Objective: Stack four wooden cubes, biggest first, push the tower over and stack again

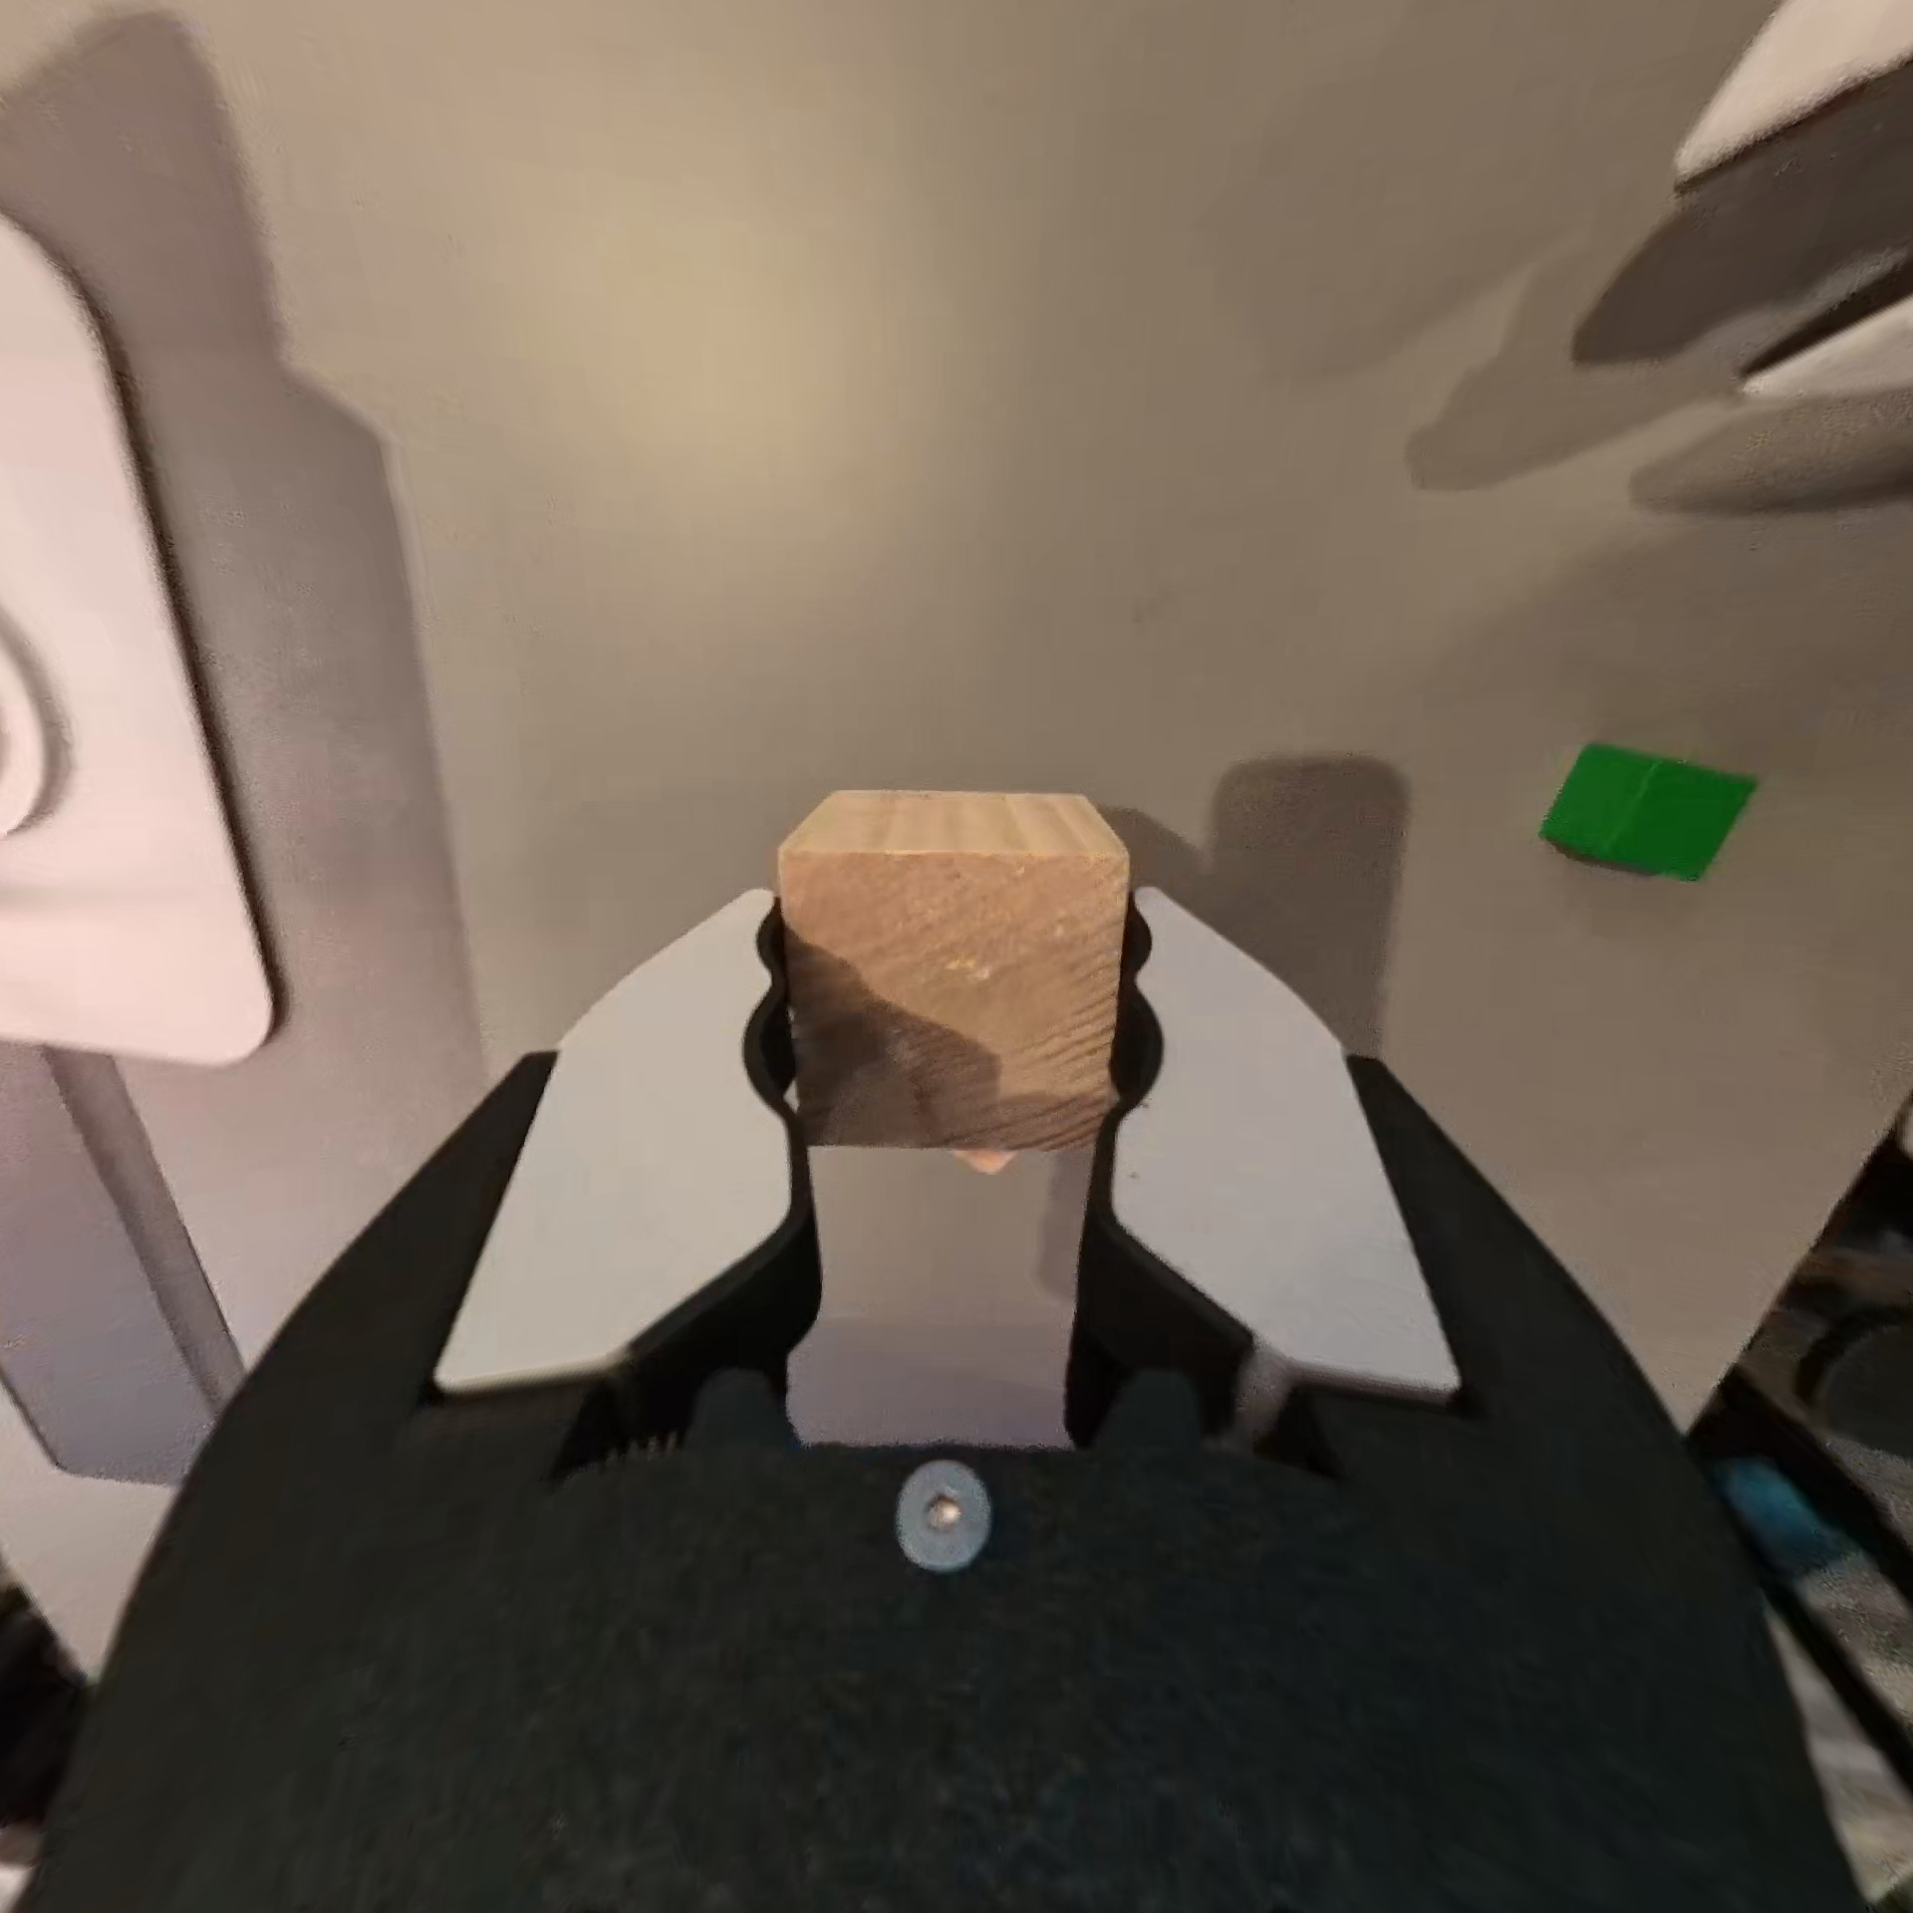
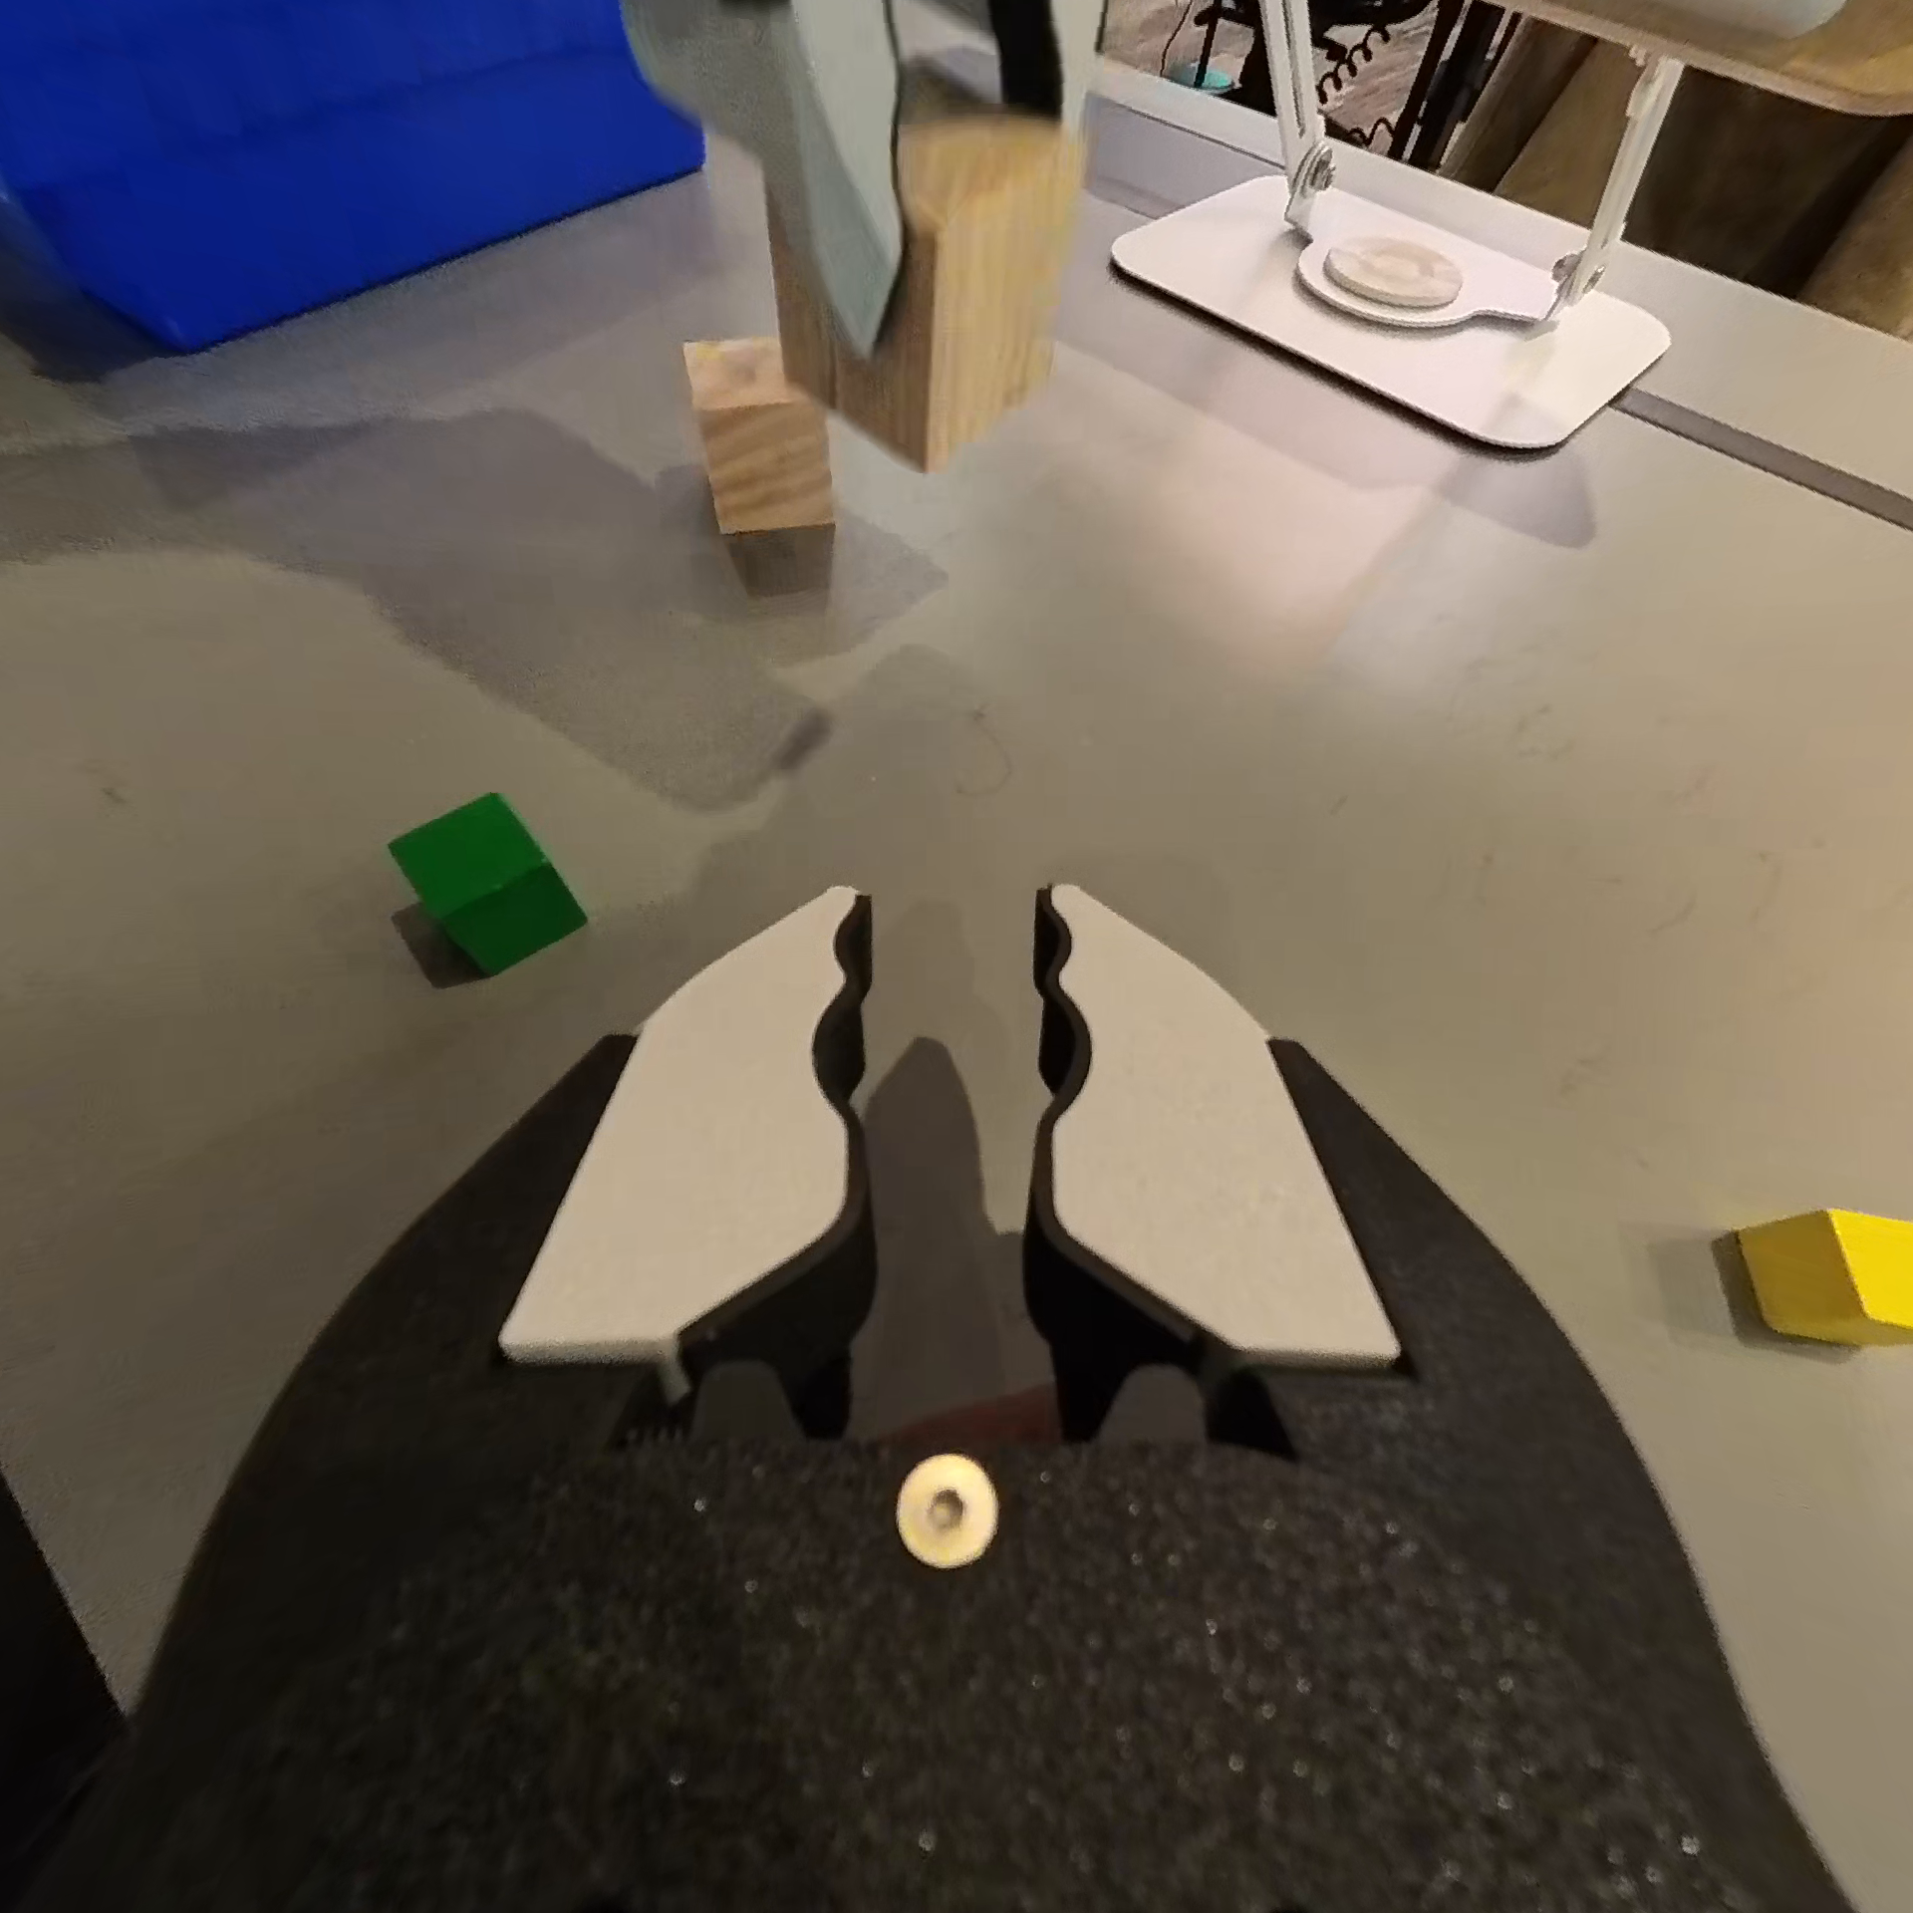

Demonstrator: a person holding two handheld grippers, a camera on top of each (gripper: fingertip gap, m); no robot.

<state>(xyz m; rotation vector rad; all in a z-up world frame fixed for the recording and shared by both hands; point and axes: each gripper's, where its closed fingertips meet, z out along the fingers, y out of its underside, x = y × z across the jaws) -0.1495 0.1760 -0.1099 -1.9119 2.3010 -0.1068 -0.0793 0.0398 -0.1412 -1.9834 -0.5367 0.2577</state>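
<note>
My left gripper [image 1: 952,903] is shut on a plain wooden cube [image 1: 947,983], one finger against each side. In the right wrist view this larger wooden cube [image 2: 968,290] hangs tilted above the table, with one left finger [image 2: 844,207] across its face. A smaller wooden cube [image 2: 766,445] stands on the grey table [image 2: 1294,725] just below and left of it. My right gripper [image 2: 952,911] is open and empty, low over the table, well short of both cubes. Its fingers [image 1: 1801,259] show blurred at the top right of the left wrist view.
A green cube [image 2: 487,880] lies left of my right gripper and also shows in the left wrist view [image 1: 1646,823]. A yellow cube [image 2: 1832,1289] lies at the right edge. A blue bin [image 2: 311,155] stands far left. A white stand base [image 2: 1398,300] sits far right, and at the left in the left wrist view [image 1: 114,673].
</note>
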